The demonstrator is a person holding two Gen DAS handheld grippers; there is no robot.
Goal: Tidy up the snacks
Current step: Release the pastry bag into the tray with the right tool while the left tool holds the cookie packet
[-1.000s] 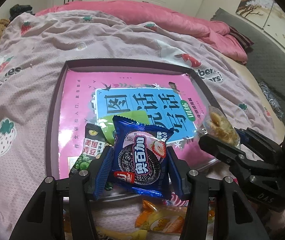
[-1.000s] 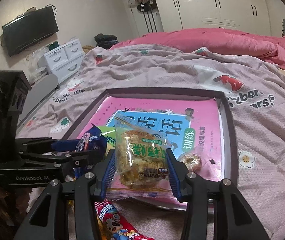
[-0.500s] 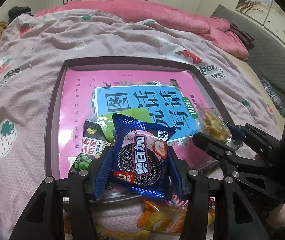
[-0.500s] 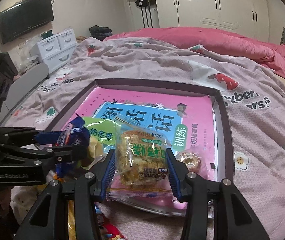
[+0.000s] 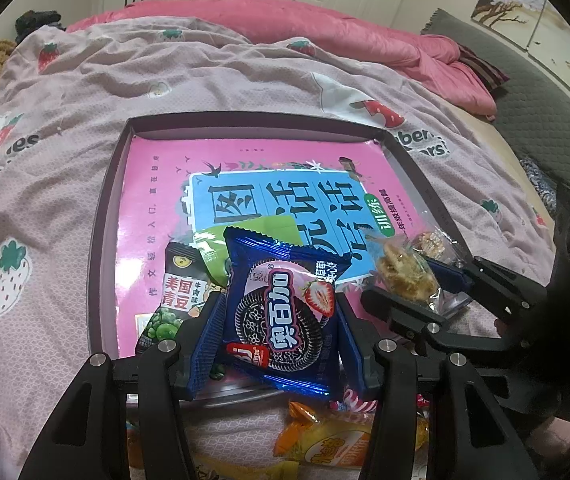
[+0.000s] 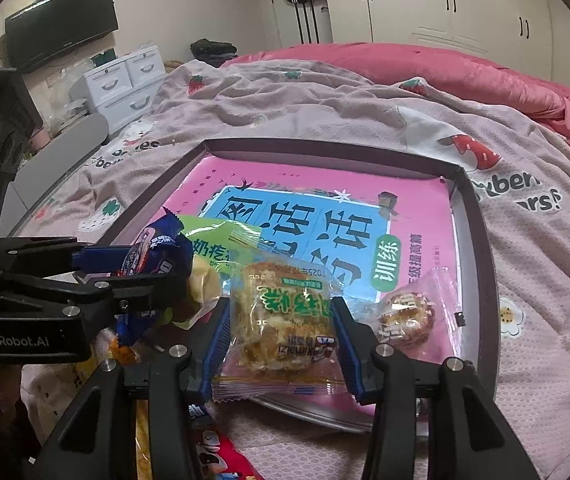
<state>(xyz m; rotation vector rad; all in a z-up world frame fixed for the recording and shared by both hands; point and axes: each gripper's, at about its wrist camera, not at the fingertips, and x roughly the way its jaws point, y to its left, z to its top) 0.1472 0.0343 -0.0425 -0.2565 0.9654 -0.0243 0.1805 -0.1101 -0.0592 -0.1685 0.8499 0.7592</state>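
step in hand: placing snacks into the tray (image 5: 101, 240), a shallow dark-rimmed tray lying on the bed (image 5: 65, 128) and lined with a pink and blue book cover (image 5: 157, 184). the left gripper (image 5: 281, 320) pinches a blue strawberry sandwich-cookie packet (image 5: 285, 312) by its two side edges, held above the tray's near edge. the right gripper (image 6: 281, 324) pinches a clear-wrapped pastry packet (image 6: 281, 316) the same way, over the tray's near right part. both grippers point steeply down and forward, side by side, well clear of each other. already in the tray: a green-pea packet (image 5: 173, 296) and a light green packet (image 5: 245, 232) at near left, a small round wrapped pastry (image 6: 405, 316) at near right. an orange snack packet (image 5: 325, 440) lies on the bed in front of the tray, not yet sorted. next move, as judged: lower each packet onto a free patch of the cover, clear of its neighbours, then spread the fingers.
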